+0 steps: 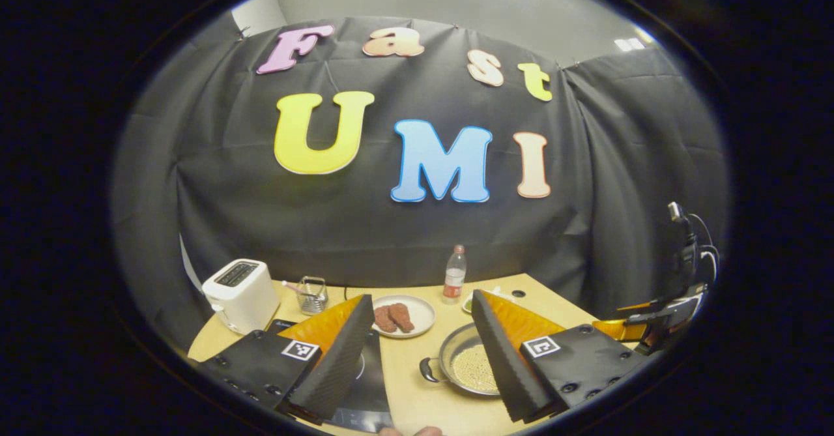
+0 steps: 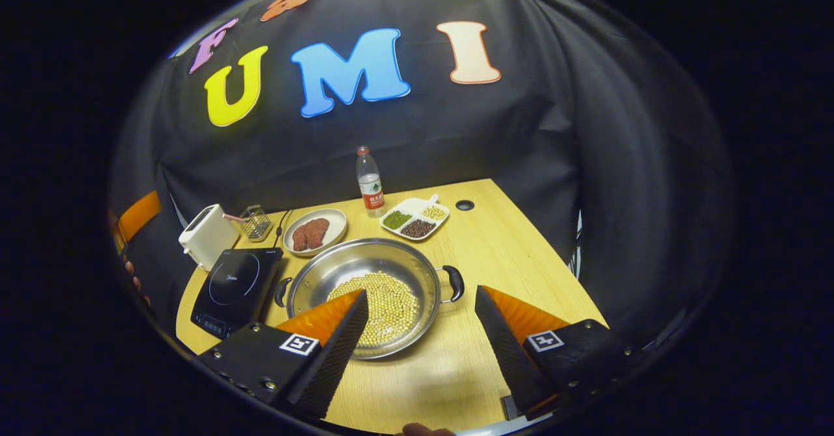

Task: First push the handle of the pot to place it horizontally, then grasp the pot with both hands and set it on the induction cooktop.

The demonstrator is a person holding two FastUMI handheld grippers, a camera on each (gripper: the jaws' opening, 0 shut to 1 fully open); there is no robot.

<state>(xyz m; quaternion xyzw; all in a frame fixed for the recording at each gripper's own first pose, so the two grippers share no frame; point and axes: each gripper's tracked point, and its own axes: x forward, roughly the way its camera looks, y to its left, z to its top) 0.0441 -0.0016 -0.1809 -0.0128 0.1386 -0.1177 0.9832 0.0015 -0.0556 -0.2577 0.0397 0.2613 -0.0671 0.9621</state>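
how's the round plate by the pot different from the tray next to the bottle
The plate is round and undivided; the tray is elongated, split into compartments, with a small handle. The plate holds reddish-brown pieces; the tray holds separate green, dark and pale grains. The plate lies nearer the cooktop, the tray beside the bottle. Both are pale and rest flat on the table.

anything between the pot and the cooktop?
Nothing visible. In the right gripper view the pot sits on the table right beside the induction cooktop, its near handle by the cooktop's edge. The plate lies farther back.
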